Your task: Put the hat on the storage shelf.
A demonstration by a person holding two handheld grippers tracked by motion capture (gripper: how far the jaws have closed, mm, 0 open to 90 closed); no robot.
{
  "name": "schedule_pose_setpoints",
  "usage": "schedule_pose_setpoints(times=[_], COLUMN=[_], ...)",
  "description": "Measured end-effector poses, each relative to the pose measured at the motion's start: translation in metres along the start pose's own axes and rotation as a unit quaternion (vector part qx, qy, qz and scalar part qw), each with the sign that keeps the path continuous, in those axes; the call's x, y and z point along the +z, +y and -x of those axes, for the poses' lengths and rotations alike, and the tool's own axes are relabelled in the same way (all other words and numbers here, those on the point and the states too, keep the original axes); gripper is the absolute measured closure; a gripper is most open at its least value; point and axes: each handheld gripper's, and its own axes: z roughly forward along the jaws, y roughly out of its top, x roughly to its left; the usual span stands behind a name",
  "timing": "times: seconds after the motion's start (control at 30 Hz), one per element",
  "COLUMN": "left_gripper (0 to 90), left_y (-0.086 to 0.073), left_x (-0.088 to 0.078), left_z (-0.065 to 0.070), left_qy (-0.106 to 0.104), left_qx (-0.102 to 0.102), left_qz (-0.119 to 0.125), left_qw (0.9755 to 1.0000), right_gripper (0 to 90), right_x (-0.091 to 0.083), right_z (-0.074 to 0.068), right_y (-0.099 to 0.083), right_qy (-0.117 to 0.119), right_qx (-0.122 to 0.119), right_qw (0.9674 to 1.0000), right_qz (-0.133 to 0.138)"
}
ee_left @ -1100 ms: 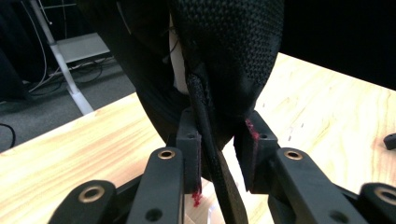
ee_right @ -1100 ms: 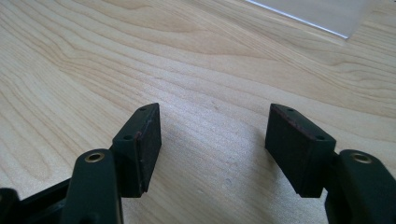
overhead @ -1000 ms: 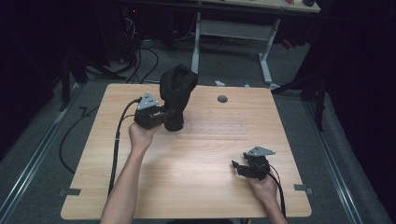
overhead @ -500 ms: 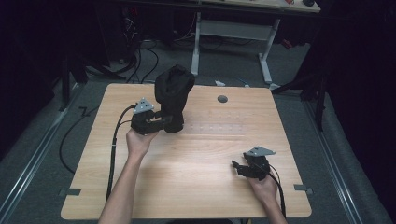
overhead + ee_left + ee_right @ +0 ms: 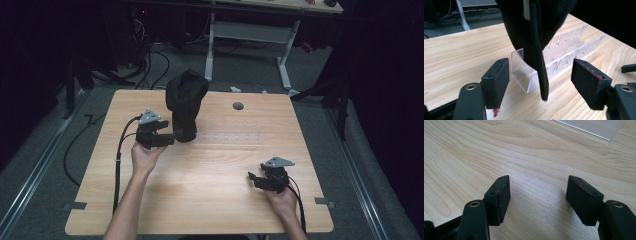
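Place: a lab or recording room, set up for recorded handling work.
Table: a pale wood-grain table [image 5: 210, 200] is stood alone on grey carpet; a round cable grommet [image 5: 238, 106] is set in its top.
Floor: grey carpet is seen all round, and a metal rail [image 5: 30, 190] is laid along the left side.
Cables: black cables [image 5: 150, 62] are left loose on the floor behind the table.
Background: a white-framed desk [image 5: 250, 35] is placed at the back; the surroundings are kept dark, with light thrown on the table alone.
Markers: small grey tape pieces [image 5: 73, 205] are stuck beside the table's near corners.
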Motion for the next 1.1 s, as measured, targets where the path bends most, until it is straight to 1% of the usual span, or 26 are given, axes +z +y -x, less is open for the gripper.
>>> schedule_pose_setpoints(times=[0.07, 0.17, 0.2, 0.33, 0.4, 0.6, 1.1], left_gripper=[30.4, 30.2, 30.2, 30.2, 30.2, 30.4, 30.1], left_y=[-0.003, -0.004, -0.005, -0.007, -0.007, -0.008, -0.009], left_x=[-0.008, -0.013, -0.017, -0.024, -0.026, -0.033, -0.048], left_z=[0.001, 0.002, 0.003, 0.004, 0.006, 0.011, 0.018], left_qy=[-0.003, -0.003, -0.003, -0.004, -0.003, -0.009, -0.013], left_qx=[-0.001, 0.001, 0.000, -0.006, -0.006, -0.009, -0.015], left_qz=[-0.001, -0.002, -0.004, -0.005, -0.008, -0.006, -0.002], left_qw=[1.0000, 1.0000, 1.0000, 1.0000, 0.9999, 0.9999, 0.9998], right_gripper=[36.3, 36.3, 36.3, 36.3, 36.3, 36.3, 36.3], right_x=[0.000, 0.000, 0.000, 0.000, 0.000, 0.000, 0.000], right_z=[0.000, 0.000, 0.000, 0.000, 0.000, 0.000, 0.000], right_y=[0.000, 0.000, 0.000, 0.000, 0.000, 0.000, 0.000], right_qy=[0.000, 0.000, 0.000, 0.000, 0.000, 0.000, 0.000], right_qx=[0.000, 0.000, 0.000, 0.000, 0.000, 0.000, 0.000], right_qw=[1.0000, 1.0000, 1.0000, 1.0000, 1.0000, 1.0000, 1.0000], right_qz=[0.000, 0.000, 0.000, 0.000, 0.000, 0.000, 0.000])
